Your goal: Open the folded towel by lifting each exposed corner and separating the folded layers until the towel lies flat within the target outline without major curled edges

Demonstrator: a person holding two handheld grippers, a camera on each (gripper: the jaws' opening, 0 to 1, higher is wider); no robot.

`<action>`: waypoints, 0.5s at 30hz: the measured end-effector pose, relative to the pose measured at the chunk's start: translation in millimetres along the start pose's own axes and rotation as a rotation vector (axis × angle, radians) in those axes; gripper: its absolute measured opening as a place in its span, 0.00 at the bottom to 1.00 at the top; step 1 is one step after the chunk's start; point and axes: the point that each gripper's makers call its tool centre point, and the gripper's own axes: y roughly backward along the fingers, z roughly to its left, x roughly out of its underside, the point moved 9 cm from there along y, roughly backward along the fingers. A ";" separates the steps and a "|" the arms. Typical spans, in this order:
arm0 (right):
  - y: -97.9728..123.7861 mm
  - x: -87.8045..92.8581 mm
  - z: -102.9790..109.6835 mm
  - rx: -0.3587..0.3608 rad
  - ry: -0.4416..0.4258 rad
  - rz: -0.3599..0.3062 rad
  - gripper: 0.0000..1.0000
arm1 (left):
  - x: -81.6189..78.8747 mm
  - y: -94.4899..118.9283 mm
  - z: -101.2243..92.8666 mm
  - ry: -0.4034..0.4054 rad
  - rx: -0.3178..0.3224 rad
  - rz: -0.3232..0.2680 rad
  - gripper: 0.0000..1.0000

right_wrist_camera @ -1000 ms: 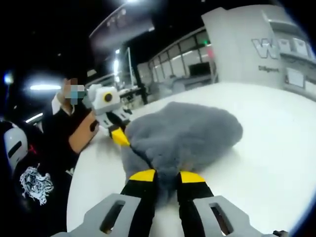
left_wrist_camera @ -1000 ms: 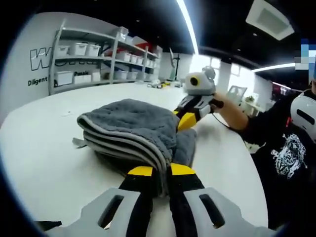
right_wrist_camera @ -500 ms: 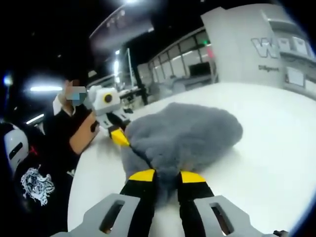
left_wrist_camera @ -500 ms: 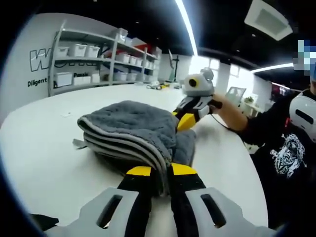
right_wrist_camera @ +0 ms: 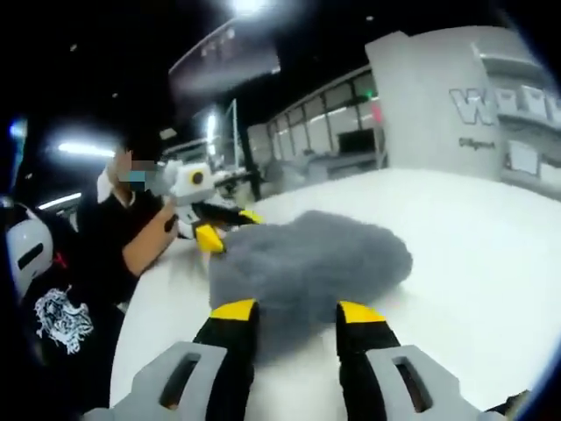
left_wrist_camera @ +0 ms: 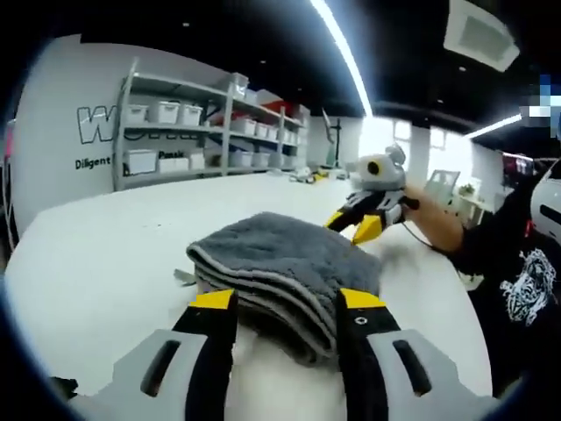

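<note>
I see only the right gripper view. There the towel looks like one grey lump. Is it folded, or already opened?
Observer: Folded. In the left gripper view the towel shows several stacked layers with pale edging, facing the left gripper.
Operator: Does the left gripper pinch those layers?
Observer: No. Its jaws stand open, one on each side of the stacked edge.
Operator: Is there anything beside the towel on that side?
Observer: A small pale tab sticks out at the bottom of the stack and lies on the white table. I cannot tell what it is.
</note>
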 end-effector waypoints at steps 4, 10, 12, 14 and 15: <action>5.0 -7.7 -13.4 0.108 0.007 -0.063 0.82 | -7.4 4.8 9.4 0.010 -0.093 -0.068 0.84; 12.5 -16.2 -16.9 0.255 0.071 -0.112 1.00 | -7.3 11.0 28.4 0.039 -0.254 -0.061 1.00; 13.3 -16.8 -17.0 0.268 0.074 -0.119 1.00 | -6.4 12.7 32.9 0.032 -0.303 -0.050 1.00; 14.6 -16.5 -19.4 0.295 0.062 -0.117 1.00 | -7.8 14.3 36.5 0.033 -0.333 -0.060 1.00; 15.0 -16.6 -20.6 0.305 0.063 -0.117 1.00 | -9.0 15.9 38.2 0.037 -0.345 -0.065 1.00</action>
